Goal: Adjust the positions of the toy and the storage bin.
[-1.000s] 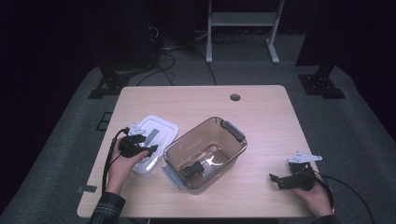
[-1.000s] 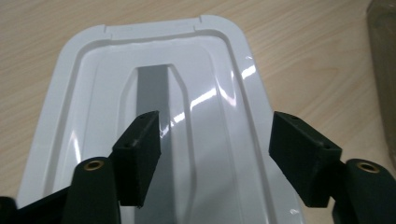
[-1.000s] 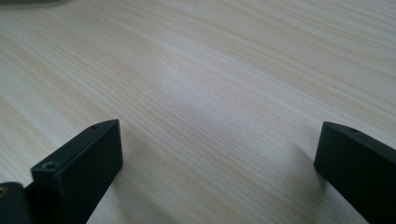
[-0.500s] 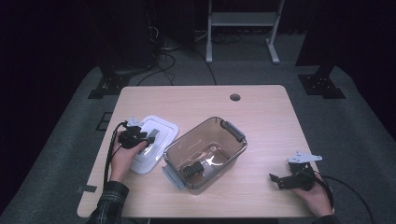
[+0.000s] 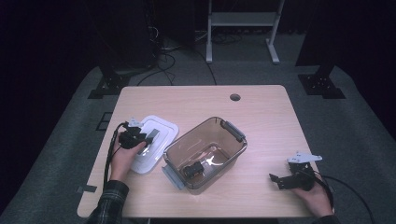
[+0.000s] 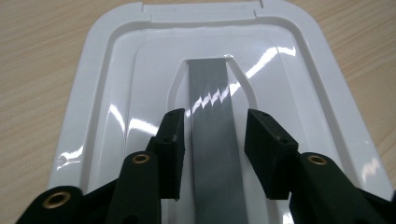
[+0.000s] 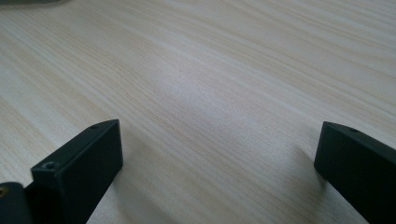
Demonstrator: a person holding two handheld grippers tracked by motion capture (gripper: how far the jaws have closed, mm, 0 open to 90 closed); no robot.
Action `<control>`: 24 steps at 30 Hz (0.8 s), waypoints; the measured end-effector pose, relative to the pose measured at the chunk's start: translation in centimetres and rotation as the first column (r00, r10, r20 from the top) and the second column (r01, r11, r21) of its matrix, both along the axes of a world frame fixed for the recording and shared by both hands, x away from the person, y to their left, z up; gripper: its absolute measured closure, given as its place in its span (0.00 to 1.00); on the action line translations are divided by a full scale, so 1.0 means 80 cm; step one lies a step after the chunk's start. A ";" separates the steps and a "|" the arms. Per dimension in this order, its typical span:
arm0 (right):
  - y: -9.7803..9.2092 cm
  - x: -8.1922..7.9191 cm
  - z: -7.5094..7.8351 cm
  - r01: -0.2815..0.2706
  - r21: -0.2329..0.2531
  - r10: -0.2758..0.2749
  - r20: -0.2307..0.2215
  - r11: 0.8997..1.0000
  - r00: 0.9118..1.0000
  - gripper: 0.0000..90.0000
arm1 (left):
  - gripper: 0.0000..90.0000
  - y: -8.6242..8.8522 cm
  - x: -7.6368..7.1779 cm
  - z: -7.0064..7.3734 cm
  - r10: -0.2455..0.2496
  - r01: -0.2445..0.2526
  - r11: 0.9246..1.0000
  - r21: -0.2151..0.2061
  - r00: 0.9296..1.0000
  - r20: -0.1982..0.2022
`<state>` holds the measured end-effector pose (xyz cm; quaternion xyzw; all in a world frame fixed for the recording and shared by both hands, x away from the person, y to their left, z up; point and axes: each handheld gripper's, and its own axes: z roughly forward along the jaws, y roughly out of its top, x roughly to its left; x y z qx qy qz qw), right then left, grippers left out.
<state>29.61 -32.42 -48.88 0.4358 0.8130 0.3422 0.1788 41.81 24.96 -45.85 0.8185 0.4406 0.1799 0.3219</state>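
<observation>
Jaws of the left gripper (image 6: 212, 156) stand parted astride the grey handle strip (image 6: 215, 140) of the white lid (image 5: 152, 142), lying flat left of the clear bin (image 5: 205, 154), long axis running away from the hand. Right gripper (image 5: 280, 179), jaws wide apart, rests on bare table (image 7: 210, 84).

left tongs (image 5: 148, 136) moved up over white lid (image 5: 161, 128), jaws now straddling its grey handle (image 6: 212, 121)
</observation>
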 end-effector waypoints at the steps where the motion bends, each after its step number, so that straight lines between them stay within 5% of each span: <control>1: 0.000 0.000 0.000 0.000 0.000 0.000 0.000 1.000 1.000 0.00 | 0.69 -0.001 -0.001 0.000 0.000 0.000 1.000 0.004 1.000 0.000; 24: 0.001 0.000 0.000 0.002 0.000 -0.002 0.000 1.000 1.000 0.00 | 0.75 0.002 -0.001 0.002 0.020 -0.020 1.000 -0.005 1.000 -0.010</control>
